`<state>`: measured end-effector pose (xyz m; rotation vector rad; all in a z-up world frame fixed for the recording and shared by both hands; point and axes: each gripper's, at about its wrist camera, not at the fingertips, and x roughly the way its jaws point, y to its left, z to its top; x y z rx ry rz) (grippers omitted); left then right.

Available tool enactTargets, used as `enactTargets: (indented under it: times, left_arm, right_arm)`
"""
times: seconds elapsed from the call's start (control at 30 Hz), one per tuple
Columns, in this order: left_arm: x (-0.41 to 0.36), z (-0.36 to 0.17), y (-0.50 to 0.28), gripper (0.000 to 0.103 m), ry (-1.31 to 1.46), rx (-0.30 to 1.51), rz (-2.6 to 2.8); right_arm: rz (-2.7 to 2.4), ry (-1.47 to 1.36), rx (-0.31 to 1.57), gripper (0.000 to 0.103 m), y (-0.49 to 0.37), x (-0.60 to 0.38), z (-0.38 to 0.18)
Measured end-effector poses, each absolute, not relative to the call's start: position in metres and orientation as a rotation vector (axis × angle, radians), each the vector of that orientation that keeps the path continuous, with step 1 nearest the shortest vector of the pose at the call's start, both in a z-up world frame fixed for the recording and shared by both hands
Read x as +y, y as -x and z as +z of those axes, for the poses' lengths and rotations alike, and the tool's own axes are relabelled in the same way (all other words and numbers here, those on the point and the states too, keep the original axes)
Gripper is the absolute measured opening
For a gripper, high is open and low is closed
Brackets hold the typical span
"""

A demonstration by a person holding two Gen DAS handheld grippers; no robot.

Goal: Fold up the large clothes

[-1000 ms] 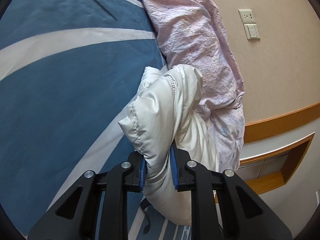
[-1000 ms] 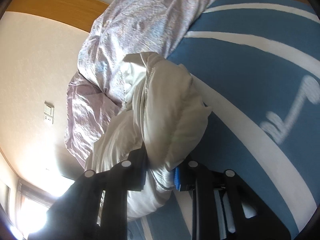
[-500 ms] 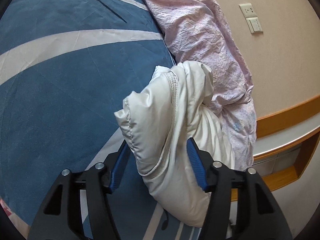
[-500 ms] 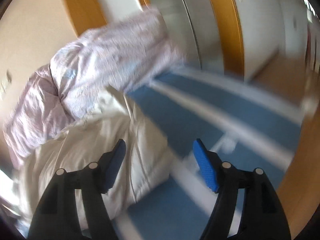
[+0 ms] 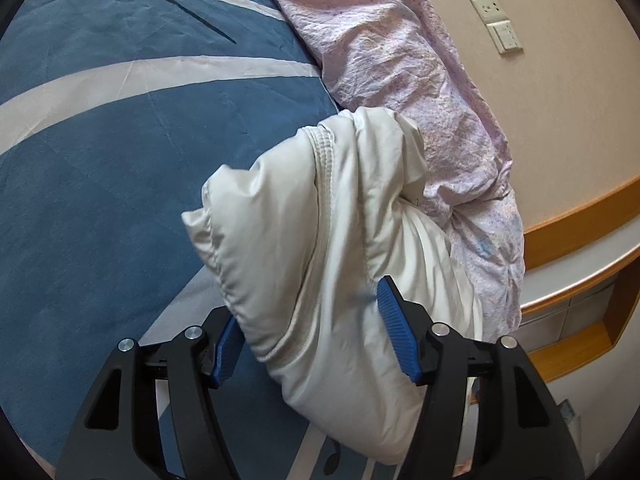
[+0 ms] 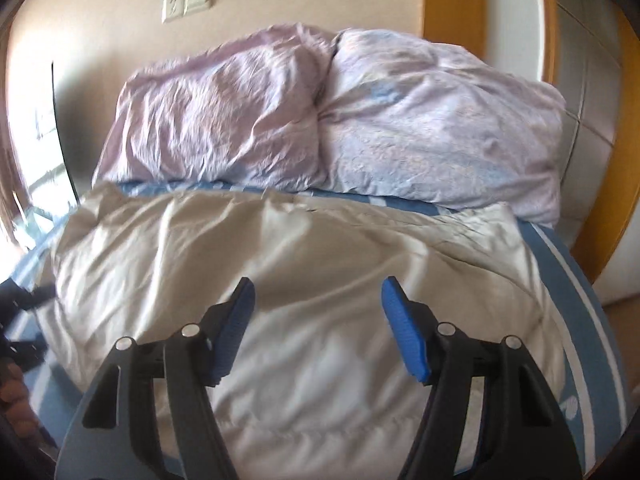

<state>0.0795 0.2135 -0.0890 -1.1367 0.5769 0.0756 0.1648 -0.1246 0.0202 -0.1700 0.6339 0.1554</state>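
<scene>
One white jacket (image 6: pixel 304 320), seemingly two lilac pillows (image 6: pixel 332 116), left claw (image 5: pixel 310 320) and right claw (image 6: pixel 316 312) both spread.

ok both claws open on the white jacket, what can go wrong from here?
1. The white jacket sits bunched between the open left claw; a careless re-close could pinch several layers at once.
2. It lies against the lilac duvet, so a grasp on that side may catch the duvet too.
3. The right claw hovers over the smooth middle, away from any edge; pinching there probably bunches it up.
</scene>
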Motion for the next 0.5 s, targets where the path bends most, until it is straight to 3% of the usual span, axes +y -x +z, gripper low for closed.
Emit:
enactTargets:
  times: [0.17,0.5]
  left_arm:
    - [0.219,-0.094,-0.084,0.063,1.186,0.577,0.078]
    - [0.216,-0.091,-0.096,0.068,1.202,0.572,0.094]
  right_arm:
    - [0.127,0.245,0.742,0.068,-0.187,-0.111,-0.009]
    - [0.091,0.354,0.741,0.069,-0.191,-0.093,-0.031]
